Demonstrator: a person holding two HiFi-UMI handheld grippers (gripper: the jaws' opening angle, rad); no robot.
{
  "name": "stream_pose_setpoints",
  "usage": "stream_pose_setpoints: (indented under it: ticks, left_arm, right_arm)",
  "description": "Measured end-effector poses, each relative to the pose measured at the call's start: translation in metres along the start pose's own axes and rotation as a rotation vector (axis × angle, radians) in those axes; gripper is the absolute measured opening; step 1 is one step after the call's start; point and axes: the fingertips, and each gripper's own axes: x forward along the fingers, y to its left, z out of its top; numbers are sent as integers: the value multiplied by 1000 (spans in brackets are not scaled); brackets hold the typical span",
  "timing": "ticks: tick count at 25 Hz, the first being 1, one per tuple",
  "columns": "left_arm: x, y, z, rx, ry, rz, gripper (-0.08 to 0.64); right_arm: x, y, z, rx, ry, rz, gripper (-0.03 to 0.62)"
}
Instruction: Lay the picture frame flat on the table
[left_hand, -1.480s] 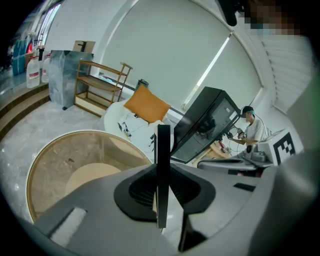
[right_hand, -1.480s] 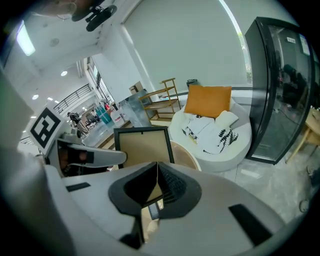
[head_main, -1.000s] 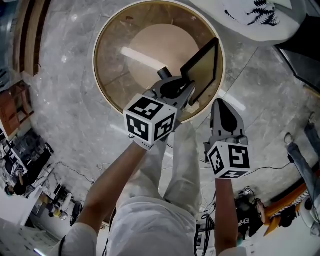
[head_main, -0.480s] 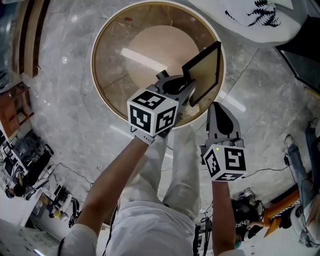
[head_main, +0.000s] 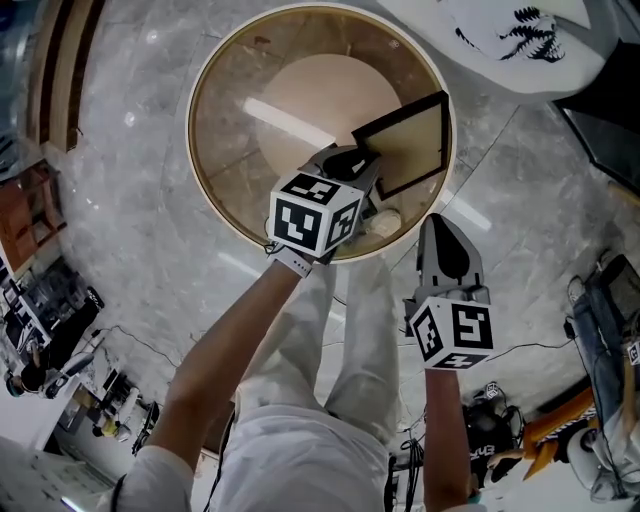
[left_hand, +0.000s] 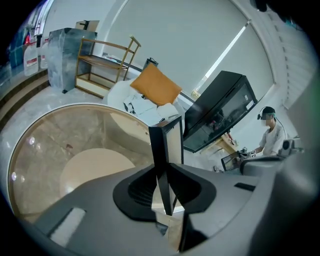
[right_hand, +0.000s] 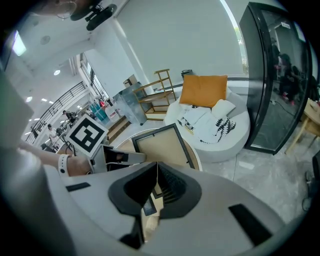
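Observation:
The black picture frame (head_main: 405, 145) with a tan backing leans low over the right part of the round glass table (head_main: 225, 120). My left gripper (head_main: 362, 168) grips its near left edge. In the left gripper view that dark edge (left_hand: 161, 150) stands upright between the jaws, which touch it on both sides while they are opening. My right gripper (head_main: 443, 222) hangs off the table's near right rim, shut and holding nothing. The right gripper view shows the frame (right_hand: 162, 146) beyond its closed jaws.
A small cream object (head_main: 385, 222) lies on the glass by the near rim. Beyond the table are a white round seat with a patterned cushion (head_main: 510, 40) and an orange cushion (right_hand: 202, 89). A dark glass cabinet (right_hand: 280, 75) stands at the right, a wooden rack (head_main: 60, 70) at the left.
The frame has tipped from steeply upright to a much lower lean. My left gripper moved with it, farther over the table. The right gripper has hardly moved.

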Motion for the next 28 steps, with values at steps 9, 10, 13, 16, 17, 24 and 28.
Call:
stream_pose_setpoints:
  ticks: [9, 10, 13, 16, 17, 24, 28]
  left_arm:
    - [15, 24, -3, -86, 6, 37, 95]
    - [18, 26, -3, -103, 5, 39, 97]
    - [24, 36, -4, -195, 1, 41, 100]
    - [30, 48, -9, -278, 8, 37, 106]
    - [31, 51, -11, -299, 11, 34, 107]
    - [41, 74, -24, -350, 48, 93, 115]
    - [48, 83, -29, -361, 61, 108, 115]
  right_arm:
    - [0, 6, -6, 5, 6, 7, 6]
    - [0, 6, -6, 6, 6, 7, 6]
    - [1, 7, -5, 6, 6, 9, 6]
    - [3, 5, -4, 5, 8, 6, 6]
    - [3, 5, -4, 5, 8, 5, 6]
    - [7, 7, -8, 3, 14, 11, 6]
    - [9, 6, -10, 6, 17, 14, 8]
